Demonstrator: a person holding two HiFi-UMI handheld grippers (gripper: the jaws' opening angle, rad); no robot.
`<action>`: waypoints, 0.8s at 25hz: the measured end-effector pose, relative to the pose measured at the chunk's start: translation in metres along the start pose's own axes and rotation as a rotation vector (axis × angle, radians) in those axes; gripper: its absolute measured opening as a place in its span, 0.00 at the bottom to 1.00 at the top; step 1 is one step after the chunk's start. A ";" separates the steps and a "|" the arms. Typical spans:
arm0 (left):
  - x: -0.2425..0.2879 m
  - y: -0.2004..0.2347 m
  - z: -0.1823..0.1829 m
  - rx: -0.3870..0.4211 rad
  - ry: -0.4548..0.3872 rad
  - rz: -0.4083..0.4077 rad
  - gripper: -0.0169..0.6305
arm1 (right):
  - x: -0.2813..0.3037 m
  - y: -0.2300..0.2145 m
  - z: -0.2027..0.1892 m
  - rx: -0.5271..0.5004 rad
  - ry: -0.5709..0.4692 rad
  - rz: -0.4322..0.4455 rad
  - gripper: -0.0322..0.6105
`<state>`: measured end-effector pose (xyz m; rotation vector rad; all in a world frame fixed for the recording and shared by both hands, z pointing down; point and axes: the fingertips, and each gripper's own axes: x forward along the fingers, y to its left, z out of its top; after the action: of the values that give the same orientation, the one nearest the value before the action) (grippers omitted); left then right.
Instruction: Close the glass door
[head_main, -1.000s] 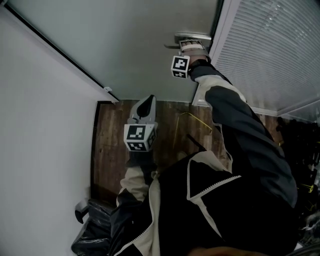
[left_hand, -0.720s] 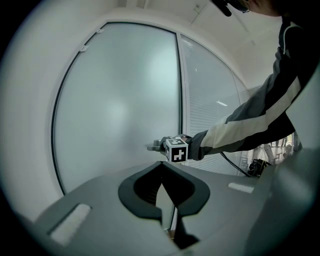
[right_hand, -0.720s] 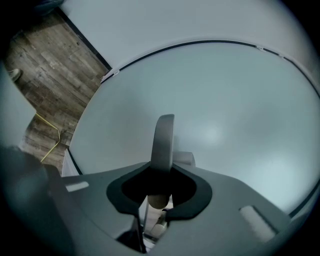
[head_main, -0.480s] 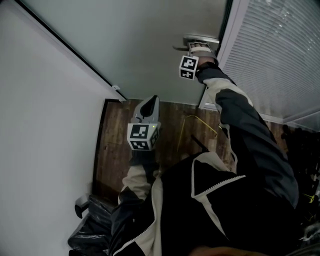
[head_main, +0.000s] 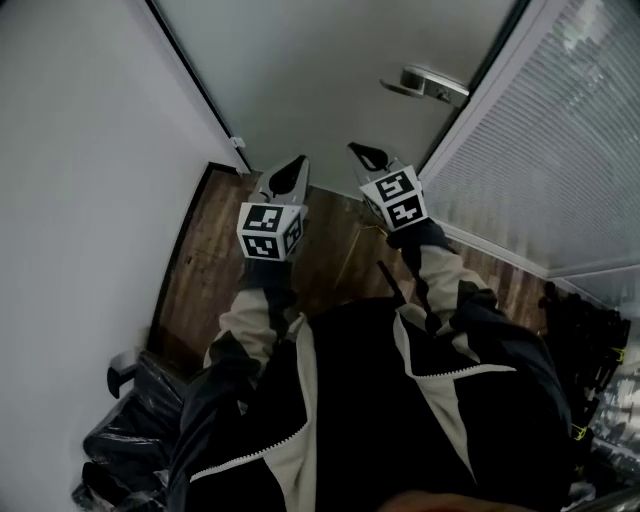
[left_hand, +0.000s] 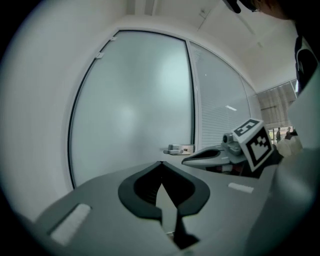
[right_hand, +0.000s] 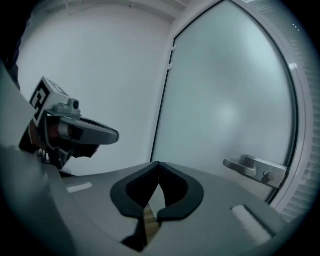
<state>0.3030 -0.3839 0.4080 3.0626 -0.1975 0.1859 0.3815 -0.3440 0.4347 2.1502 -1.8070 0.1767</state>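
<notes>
The frosted glass door (head_main: 320, 70) fills the top of the head view, and its metal lever handle (head_main: 430, 83) sits at the upper right, close to the white frame. My right gripper (head_main: 354, 150) hangs shut and empty well below and left of the handle, apart from it. Beside it, my left gripper (head_main: 297, 162) is shut too, with nothing held. In the left gripper view the shut jaws (left_hand: 161, 163) point at the door (left_hand: 130, 110) and handle (left_hand: 175, 149). The right gripper view shows its tips (right_hand: 159, 163) met, the handle (right_hand: 255, 169) off to the right.
A white wall (head_main: 80, 150) runs along the left, and a panel with white blinds (head_main: 560, 160) stands to the right of the door. Brown wooden floor (head_main: 210, 270) lies below. Black plastic bags (head_main: 130, 430) sit at the lower left and dark clutter (head_main: 590, 350) at the right.
My right gripper has left the door handle, rolled over and drawn back to hang beside the left gripper. The left gripper shifted only slightly.
</notes>
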 end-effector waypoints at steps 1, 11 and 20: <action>-0.004 0.003 0.000 -0.004 -0.001 -0.004 0.04 | -0.003 0.017 0.003 0.014 -0.009 0.005 0.06; -0.059 0.005 0.000 0.000 -0.025 -0.132 0.04 | -0.028 0.103 0.039 0.126 -0.045 -0.110 0.05; -0.117 0.011 -0.009 -0.015 -0.038 -0.206 0.04 | -0.046 0.162 0.047 0.149 -0.030 -0.229 0.05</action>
<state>0.1851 -0.3793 0.4034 3.0460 0.1137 0.1143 0.2093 -0.3395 0.4036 2.4552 -1.5917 0.2314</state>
